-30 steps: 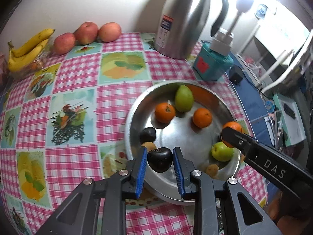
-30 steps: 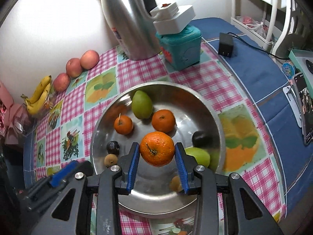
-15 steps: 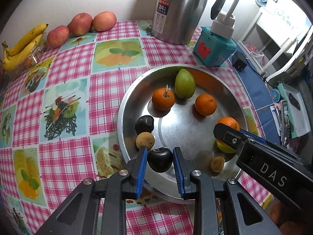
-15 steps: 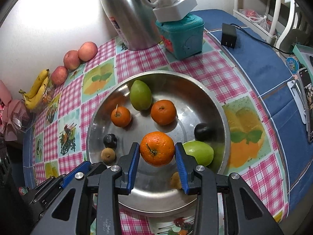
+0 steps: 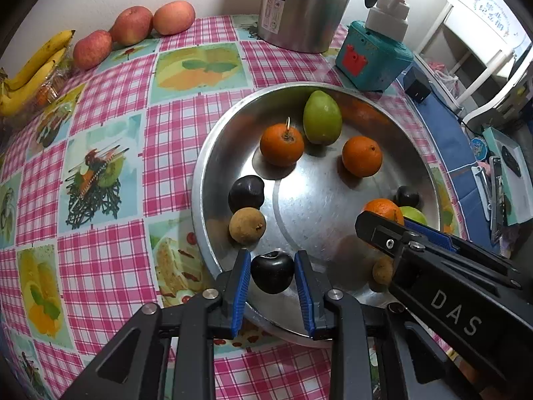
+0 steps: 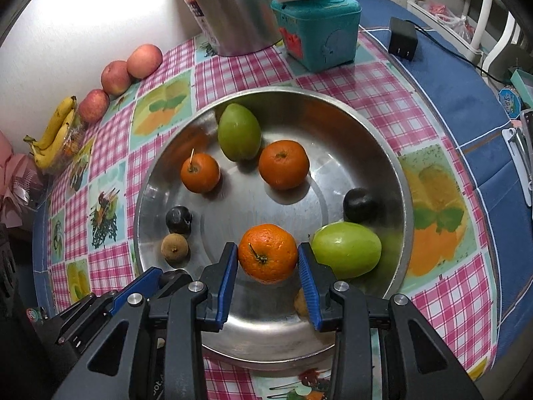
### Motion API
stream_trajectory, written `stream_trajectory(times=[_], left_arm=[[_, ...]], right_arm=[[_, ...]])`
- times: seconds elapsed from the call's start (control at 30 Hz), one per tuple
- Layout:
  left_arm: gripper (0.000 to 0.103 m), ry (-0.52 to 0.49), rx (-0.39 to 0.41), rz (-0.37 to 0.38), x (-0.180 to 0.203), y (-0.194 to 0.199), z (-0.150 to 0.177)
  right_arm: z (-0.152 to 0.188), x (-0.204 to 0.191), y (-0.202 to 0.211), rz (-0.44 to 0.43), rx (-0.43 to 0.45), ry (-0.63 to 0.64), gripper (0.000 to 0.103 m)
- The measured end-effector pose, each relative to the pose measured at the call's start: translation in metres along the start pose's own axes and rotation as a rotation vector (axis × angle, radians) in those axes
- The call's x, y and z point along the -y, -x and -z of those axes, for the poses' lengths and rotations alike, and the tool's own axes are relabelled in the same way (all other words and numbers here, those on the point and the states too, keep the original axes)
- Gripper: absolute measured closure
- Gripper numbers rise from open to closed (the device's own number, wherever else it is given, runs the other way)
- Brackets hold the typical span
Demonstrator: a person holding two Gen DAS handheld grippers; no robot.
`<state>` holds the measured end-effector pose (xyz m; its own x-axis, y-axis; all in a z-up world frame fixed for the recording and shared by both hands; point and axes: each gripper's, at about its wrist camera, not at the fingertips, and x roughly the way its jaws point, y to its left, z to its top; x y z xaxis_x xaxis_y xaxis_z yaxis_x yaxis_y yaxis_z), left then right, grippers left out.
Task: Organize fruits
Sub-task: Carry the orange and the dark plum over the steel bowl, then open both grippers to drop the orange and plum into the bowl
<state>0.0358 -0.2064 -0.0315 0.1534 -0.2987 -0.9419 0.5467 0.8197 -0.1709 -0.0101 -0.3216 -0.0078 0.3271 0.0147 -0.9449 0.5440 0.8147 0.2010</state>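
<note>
My left claw [image 5: 272, 271] is gripping a dark plum [image 5: 272, 271] over the near rim of the steel basin [image 5: 333, 226], just in front of a brown longan [image 5: 247, 226]. My right claw [image 6: 268, 260] is clamping an orange mandarin [image 6: 267, 257] low inside the same basin, just beside a green mango [image 6: 346, 253]. Two more mandarins [image 6: 283, 164], another green mango [image 6: 239, 136] and two more plums are sitting in the basin on the checked table [image 5: 110, 133]. Apples [image 5: 133, 30] and bananas [image 5: 30, 70] are lying by the wall.
</note>
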Motion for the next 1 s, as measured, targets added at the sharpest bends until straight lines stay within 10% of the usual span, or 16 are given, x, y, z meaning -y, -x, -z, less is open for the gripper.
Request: stream_trajectory(times=[1.0], left_arm=[[0.06,0.07,0.038,-0.017,-0.027,0.018,0.002]], right_arm=[[-0.001,-0.003,0.015,-0.003,0.037,0.019,0.064]])
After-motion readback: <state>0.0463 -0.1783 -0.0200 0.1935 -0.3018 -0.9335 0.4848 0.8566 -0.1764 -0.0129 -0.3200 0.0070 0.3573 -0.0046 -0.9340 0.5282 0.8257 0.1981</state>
